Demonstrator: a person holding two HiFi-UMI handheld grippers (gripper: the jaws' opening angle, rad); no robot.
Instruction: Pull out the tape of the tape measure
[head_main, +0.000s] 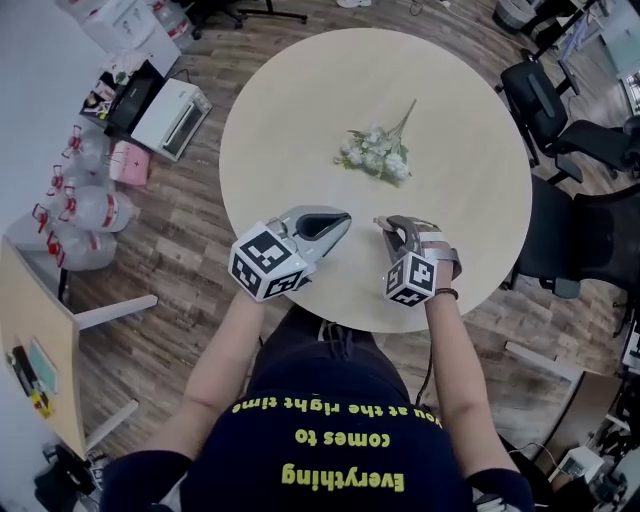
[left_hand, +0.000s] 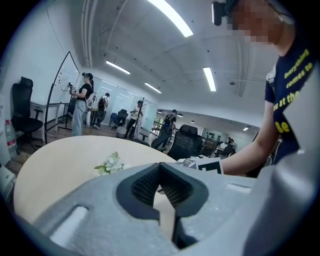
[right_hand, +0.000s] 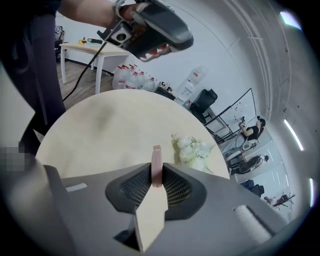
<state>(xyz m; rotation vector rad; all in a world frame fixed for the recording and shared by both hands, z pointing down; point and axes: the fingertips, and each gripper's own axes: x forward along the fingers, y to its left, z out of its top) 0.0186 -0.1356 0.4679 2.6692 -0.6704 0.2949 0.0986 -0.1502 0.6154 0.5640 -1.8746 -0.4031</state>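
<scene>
Round table (right_hand: 110, 125), pink tape (right_hand: 156, 156) between right tongs (right_hand: 156, 174)

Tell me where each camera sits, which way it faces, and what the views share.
Head view: on the person's head, facing steeply down at the round pale wooden table; shows the dark shirt, left gripper and right gripper.
Left gripper view: on the left gripper, facing across the table past its shut jaws; shows the person's right arm.
Right gripper view: on the right gripper, facing across the table; jaws clamp a thin pink strip; left gripper overhead.
Shared: all three show the white artificial flower bunch.
</scene>
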